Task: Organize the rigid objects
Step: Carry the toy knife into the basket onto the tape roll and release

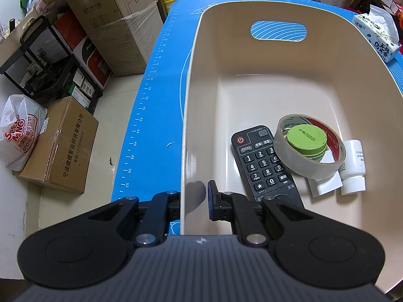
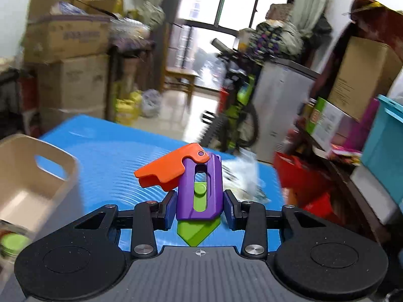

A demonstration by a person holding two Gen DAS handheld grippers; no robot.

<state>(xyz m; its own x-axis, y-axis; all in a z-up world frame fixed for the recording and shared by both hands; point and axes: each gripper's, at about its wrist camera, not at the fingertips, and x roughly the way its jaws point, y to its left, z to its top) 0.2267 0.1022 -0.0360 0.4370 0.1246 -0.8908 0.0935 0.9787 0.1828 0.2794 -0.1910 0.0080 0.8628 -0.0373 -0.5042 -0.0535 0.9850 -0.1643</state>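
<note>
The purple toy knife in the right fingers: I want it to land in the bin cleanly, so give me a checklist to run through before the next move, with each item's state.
1. Toy knife clamped between the right gripper fingers: ok, both pads sit against its purple body.
2. Orange flap stowed: not ok, it juts out sideways.
3. Beige bin steadied: ok, the left gripper is shut on its near wall.
4. Free floor in the bin: ok, the far half is bare; remote, tape roll and white bottle crowd the near right corner.
5. Right gripper above the bin: not ok, the bin lies off to its left.
</note>
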